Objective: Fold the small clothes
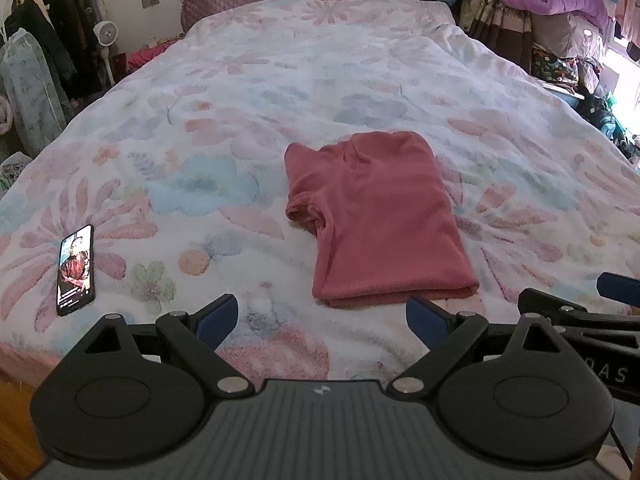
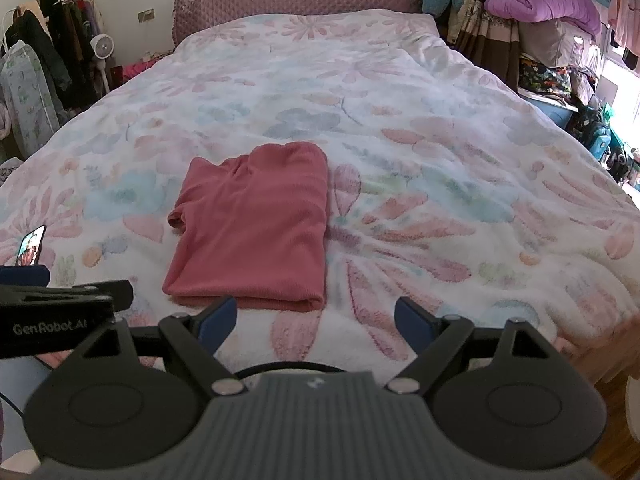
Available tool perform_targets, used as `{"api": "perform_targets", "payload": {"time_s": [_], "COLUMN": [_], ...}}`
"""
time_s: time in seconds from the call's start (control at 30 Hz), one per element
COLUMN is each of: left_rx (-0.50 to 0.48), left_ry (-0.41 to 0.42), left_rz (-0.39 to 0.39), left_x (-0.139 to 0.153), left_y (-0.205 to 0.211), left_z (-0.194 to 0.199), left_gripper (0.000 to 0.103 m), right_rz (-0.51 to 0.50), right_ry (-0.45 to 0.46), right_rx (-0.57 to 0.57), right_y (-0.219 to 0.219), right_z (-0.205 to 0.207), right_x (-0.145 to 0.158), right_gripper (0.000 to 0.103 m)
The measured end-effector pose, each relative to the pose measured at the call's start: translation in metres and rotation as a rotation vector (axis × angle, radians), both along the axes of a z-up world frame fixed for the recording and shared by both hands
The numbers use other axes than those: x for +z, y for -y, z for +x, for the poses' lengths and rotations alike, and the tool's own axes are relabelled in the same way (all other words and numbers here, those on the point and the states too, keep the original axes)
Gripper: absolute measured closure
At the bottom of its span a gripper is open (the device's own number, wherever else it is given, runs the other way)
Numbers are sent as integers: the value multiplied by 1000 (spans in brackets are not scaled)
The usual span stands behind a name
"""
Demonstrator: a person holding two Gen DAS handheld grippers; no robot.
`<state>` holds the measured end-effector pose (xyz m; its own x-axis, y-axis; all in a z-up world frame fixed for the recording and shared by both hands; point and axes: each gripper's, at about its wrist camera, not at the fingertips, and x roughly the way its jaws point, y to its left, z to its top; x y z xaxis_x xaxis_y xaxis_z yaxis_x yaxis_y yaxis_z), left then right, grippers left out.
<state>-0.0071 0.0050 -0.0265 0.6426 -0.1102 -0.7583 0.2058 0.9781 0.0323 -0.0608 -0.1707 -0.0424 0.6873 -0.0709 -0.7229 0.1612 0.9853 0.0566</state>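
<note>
Only readable writing: "GenRobot.AI" printed in pale letters on the side of the left claw (image 2: pixel 24 280), seen from the right wrist camera. From the left wrist camera you can make out "AS" on the body of the right claw (image 1: pixel 618 284), the rest is cut off.

Both claws are spread wide with nothing between the blue pads (image 1: pixel 218 316), and neither one touches anything. The left claw (image 1: pixel 322 320) and right claw (image 2: pixel 316 318) hover side by side above the near edge of the bed (image 2: pixel 440 160).

The pink shirt (image 2: pixel 256 224) lies flat on the floral blanket, folded into a rough rectangle with 1 sleeve poking out on its left side. A phone (image 1: pixel 76 270) with its screen lit lies well to the left of the shirt.
</note>
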Motion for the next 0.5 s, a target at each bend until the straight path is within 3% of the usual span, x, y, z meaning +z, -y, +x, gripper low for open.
{"api": "perform_targets", "payload": {"time_s": [0.5], "left_rx": [6], "left_ry": [-12], "left_rz": [1], "left_x": [-4], "left_y": [-2], "left_z": [0], "left_gripper": [0], "right_rz": [3], "right_ry": [-1], "right_rx": [-5], "right_y": [2], "right_z": [-1], "right_x": [-3], "right_gripper": [21]}}
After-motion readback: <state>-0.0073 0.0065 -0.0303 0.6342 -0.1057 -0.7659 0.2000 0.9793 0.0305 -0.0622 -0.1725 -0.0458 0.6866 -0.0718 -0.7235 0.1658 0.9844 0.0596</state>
